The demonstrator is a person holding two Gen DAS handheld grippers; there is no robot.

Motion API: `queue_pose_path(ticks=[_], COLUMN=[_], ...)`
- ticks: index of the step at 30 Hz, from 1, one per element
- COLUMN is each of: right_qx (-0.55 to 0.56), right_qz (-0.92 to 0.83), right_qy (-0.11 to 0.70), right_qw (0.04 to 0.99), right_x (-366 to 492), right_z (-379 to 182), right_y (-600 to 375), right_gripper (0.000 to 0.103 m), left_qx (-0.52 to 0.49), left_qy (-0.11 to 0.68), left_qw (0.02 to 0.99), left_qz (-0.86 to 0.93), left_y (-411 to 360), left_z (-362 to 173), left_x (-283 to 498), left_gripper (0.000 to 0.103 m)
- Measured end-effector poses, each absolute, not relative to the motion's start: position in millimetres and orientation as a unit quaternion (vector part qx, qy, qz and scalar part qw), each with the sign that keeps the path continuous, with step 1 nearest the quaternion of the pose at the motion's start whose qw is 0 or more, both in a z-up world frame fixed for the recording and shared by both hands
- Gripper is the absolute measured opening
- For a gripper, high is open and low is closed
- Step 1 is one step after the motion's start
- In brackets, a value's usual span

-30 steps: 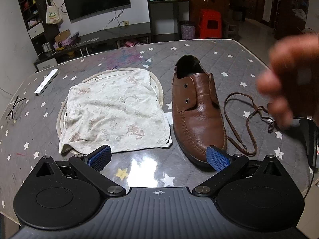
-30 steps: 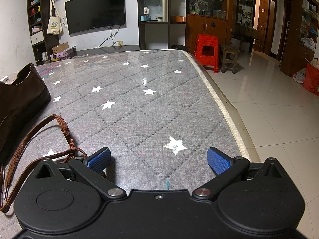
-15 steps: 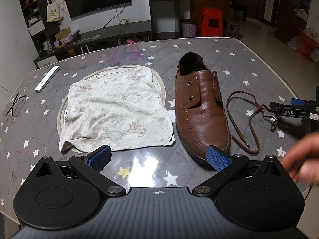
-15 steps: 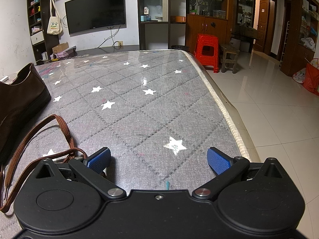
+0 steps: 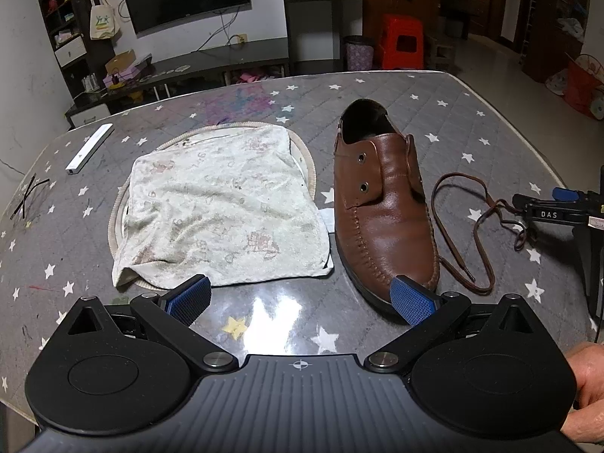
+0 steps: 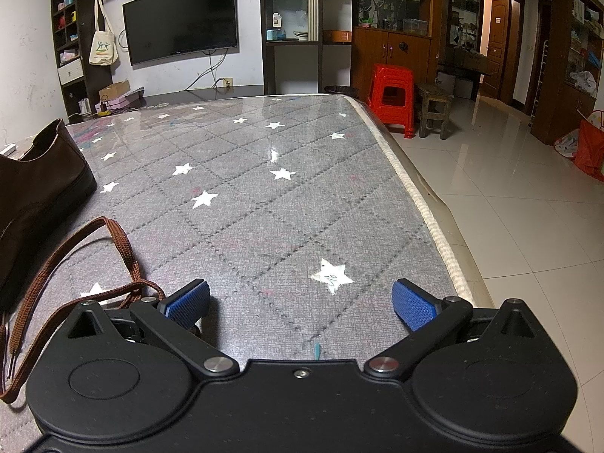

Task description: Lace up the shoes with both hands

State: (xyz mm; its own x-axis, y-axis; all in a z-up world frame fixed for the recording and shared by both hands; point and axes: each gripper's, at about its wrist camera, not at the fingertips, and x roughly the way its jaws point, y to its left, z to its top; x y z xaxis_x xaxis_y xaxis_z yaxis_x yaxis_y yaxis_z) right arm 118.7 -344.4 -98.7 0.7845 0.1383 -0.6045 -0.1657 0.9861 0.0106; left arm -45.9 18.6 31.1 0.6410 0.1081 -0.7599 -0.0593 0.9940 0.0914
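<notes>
A brown leather shoe lies unlaced on the starred grey table, toe toward me, with empty eyelets. Its brown lace sprawls loose on the table to the shoe's right. My left gripper is open near the table's front edge; its right pad is just in front of the shoe's toe. My right gripper rests open low on the table, seen from the left wrist view at the right edge. The lace loops beside its left finger, and the shoe's heel shows at far left.
A crumpled pale cloth covers a round rimmed tray left of the shoe. A white stick lies at the far left. The table's right edge drops to tiled floor. A hand shows at bottom right.
A blurred hand that crossed the right side of the left wrist view has dropped to the bottom right corner. The left view has risen slightly. The right gripper has not moved.
</notes>
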Motion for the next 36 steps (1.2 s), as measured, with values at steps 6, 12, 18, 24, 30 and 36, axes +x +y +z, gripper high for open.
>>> queue_pose_path(ticks=[6,12,18,24,30,36], right_qx=[-0.021,-0.021,-0.021,-0.021,-0.021,-0.021], right_qz=[0.081,0.081,0.081,0.081,0.081,0.081], right_qy=[0.318,0.318,0.318,0.318,0.318,0.318], right_qw=[0.944,0.944,0.944,0.944,0.944,0.944], right_x=[119.3,119.8,119.6,119.4,119.1,118.9], right_z=[-97.8,-97.1,-97.5,-97.9,-98.3,-98.7], right_y=[-341.8,-339.8,-340.9,-341.9,-342.9,-344.0], right_gripper=[0.103,0.103,0.103,0.103,0.103,0.103], left_qx=[0.027,0.026,0.024,0.028,0.030,0.029], left_qy=[0.423,0.425,0.425,0.423,0.421,0.422], left_qw=[0.904,0.903,0.903,0.904,0.904,0.904], left_qz=[0.048,0.054,0.061,0.063,0.065,0.066], left_y=[19.7,22.5,26.5,26.1,26.0,26.4], left_z=[30.1,28.5,27.7,28.8,29.6,30.0], left_x=[-46.4,-46.5,-46.6,-47.7,-48.1,-48.2], left_gripper=[0.102,0.102,0.102,0.102,0.102,0.102])
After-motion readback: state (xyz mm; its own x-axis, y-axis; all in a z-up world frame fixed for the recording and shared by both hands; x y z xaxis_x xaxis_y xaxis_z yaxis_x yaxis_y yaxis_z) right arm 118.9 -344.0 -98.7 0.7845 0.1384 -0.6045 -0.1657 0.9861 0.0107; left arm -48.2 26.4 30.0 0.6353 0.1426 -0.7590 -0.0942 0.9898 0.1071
